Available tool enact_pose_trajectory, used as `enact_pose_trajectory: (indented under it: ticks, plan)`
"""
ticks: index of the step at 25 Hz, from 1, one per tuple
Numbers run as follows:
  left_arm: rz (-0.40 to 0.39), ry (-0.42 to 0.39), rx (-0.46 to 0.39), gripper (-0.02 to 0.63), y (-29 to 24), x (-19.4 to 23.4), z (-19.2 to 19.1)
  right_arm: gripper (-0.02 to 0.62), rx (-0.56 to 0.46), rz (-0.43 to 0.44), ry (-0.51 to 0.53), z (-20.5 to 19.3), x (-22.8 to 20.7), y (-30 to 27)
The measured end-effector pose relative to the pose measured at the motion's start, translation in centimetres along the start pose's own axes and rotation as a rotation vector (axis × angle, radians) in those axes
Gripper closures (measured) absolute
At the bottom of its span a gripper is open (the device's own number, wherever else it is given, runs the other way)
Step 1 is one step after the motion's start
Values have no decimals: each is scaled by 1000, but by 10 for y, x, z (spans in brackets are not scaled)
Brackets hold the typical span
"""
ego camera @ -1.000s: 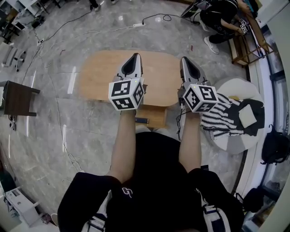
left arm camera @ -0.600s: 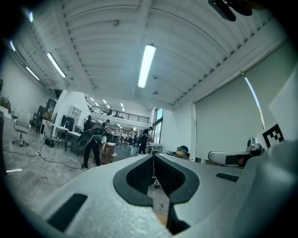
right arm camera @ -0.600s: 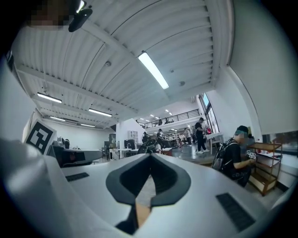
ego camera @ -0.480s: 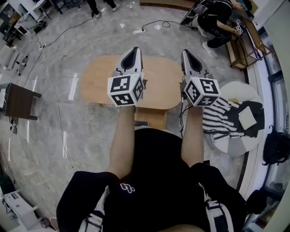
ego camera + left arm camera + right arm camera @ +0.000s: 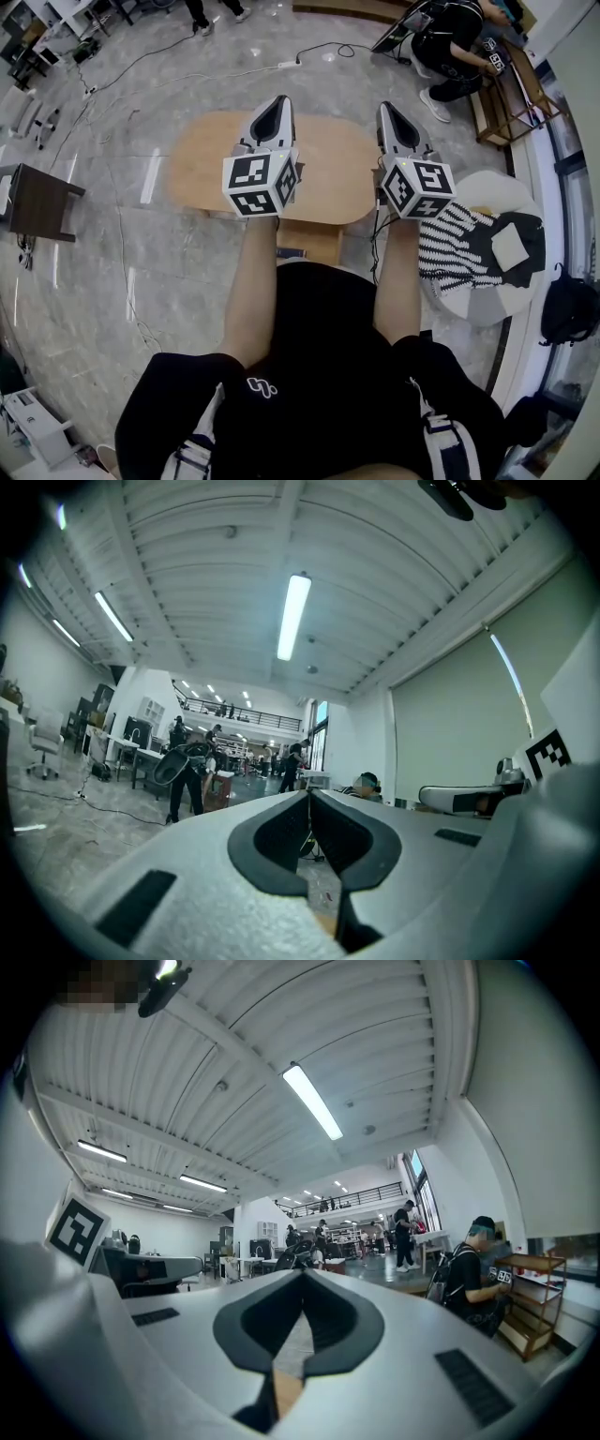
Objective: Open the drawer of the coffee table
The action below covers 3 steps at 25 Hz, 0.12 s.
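The coffee table [image 5: 202, 150] has a light wooden oval top and stands on the marble floor in front of me. Under its near edge a wooden box-like part [image 5: 317, 240] sticks out toward me, with a small dark piece [image 5: 291, 251] on it; I cannot tell whether it is a pulled-out drawer. My left gripper [image 5: 275, 105] and right gripper [image 5: 386, 109] are held side by side, level, well above the tabletop. Both are shut and hold nothing. In the left gripper view the left gripper [image 5: 309, 794] faces across the room, as does the right gripper [image 5: 303, 1271] in its own view.
A round white stool [image 5: 487, 300] with a striped cloth [image 5: 455, 244] stands at the right. A dark side table [image 5: 37, 202] is at the left. Cables [image 5: 122, 234] run over the floor. A crouching person [image 5: 450, 42] and a wooden rack [image 5: 511, 89] are far right.
Both grippers have risen a little together over the table, most of it in the first half second. Their jaws have stayed shut.
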<state>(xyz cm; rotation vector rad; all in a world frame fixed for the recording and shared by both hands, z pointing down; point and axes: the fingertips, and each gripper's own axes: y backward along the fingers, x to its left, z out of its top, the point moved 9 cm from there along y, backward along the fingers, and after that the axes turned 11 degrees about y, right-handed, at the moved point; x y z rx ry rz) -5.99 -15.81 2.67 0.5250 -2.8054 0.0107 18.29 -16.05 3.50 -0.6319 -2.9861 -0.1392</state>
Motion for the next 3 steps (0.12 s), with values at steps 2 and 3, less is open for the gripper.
enact_pose_trajectory:
  ticks: [2, 3]
  plan:
    - [3, 1, -1, 592, 1, -3, -1, 584, 2, 1, 3, 0, -3, 3]
    - [5, 1, -1, 592, 1, -4, -2, 584, 4, 1, 4, -1, -4, 4]
